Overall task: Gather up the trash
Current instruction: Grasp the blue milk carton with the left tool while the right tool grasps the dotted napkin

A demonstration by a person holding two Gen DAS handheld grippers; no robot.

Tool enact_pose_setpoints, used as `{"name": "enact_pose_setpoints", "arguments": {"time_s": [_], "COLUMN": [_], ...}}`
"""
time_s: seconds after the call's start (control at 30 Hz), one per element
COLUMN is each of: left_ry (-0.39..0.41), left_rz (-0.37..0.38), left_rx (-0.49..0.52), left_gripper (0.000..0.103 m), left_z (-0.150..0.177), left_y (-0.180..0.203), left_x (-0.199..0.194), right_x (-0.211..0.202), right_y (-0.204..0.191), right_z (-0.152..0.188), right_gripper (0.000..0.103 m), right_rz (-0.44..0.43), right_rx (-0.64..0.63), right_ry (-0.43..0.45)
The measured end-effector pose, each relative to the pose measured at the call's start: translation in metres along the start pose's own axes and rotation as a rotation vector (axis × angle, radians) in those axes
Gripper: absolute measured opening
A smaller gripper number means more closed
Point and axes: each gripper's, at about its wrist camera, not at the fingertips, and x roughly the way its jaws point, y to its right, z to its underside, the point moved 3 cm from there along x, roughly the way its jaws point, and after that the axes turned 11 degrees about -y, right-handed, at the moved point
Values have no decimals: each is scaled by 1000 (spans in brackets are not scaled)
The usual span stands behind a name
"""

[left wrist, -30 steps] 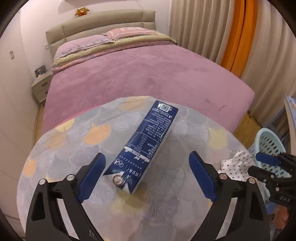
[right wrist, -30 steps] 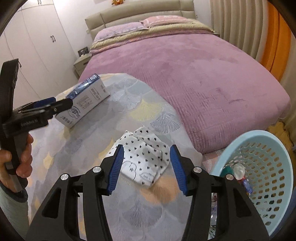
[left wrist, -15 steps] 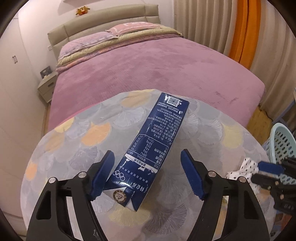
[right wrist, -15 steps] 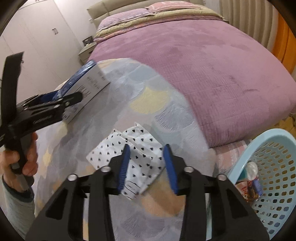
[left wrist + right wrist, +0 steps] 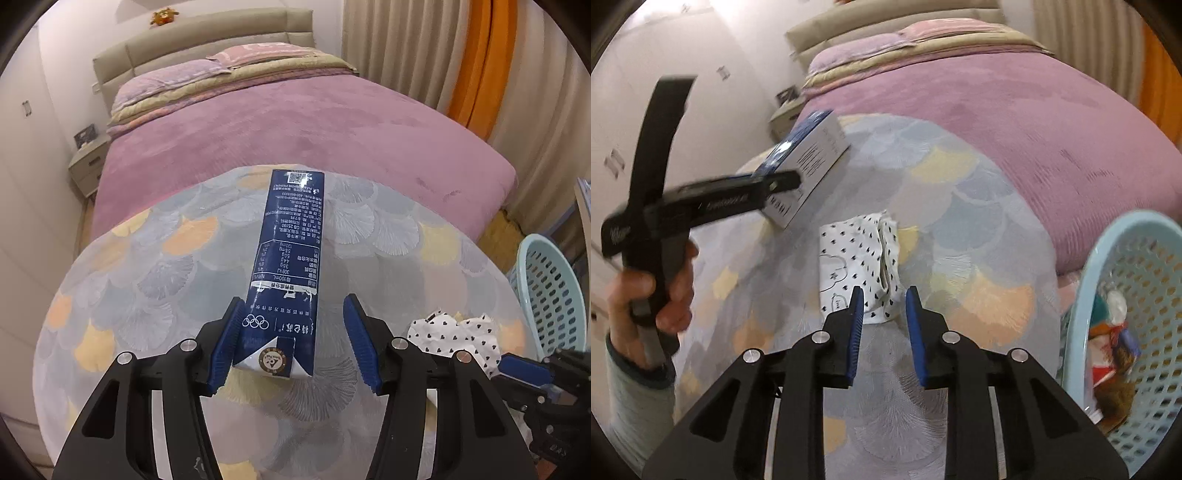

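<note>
A dark blue milk carton (image 5: pixel 291 258) lies on the round patterned table (image 5: pixel 147 280). My left gripper (image 5: pixel 291 328) is open with its jaws on either side of the carton's near end; the left pad touches it, the right stands apart. The carton also shows in the right wrist view (image 5: pixel 812 166). A crumpled white wrapper with black hearts (image 5: pixel 860 266) lies near the table's right edge. My right gripper (image 5: pixel 883 306) is narrowly open around the wrapper's near edge. The wrapper shows in the left wrist view (image 5: pixel 458 336) too.
A light blue perforated basket (image 5: pixel 1137 317) holding several pieces of trash stands on the floor right of the table. A bed with a purple cover (image 5: pixel 295 129) lies beyond the table. Curtains (image 5: pixel 443 55) hang at the right.
My left gripper moved forward and narrowed around the carton's near end. My right gripper narrowed and advanced onto the wrapper's near edge.
</note>
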Motion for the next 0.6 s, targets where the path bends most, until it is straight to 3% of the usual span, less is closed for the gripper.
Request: {"name": "enact_pose_setpoints", "arguments": {"time_s": [0.07, 0.2, 0.4, 0.5, 0.6], "left_ry": [15, 24, 33, 38, 30], "left_rz": [-2, 2, 8, 34, 54], "left_rx": [-15, -40, -59, -64, -75], "left_gripper": [61, 74, 74, 70, 54], "left_z": [-1, 1, -4, -3, -3], "left_y": [-3, -5, -5, -4, -6], "left_x": [-1, 1, 12, 17, 23], "right_x": [4, 11, 18, 23, 27], "right_y": [3, 5, -6, -17, -29], "right_z": [-2, -11, -20, -21, -20], "right_gripper": [28, 50, 50, 48, 30], "right_rz": [0, 0, 41, 106, 157], "right_rx": [26, 59, 16, -27, -88], "right_ry": [8, 49, 71, 71, 64]}}
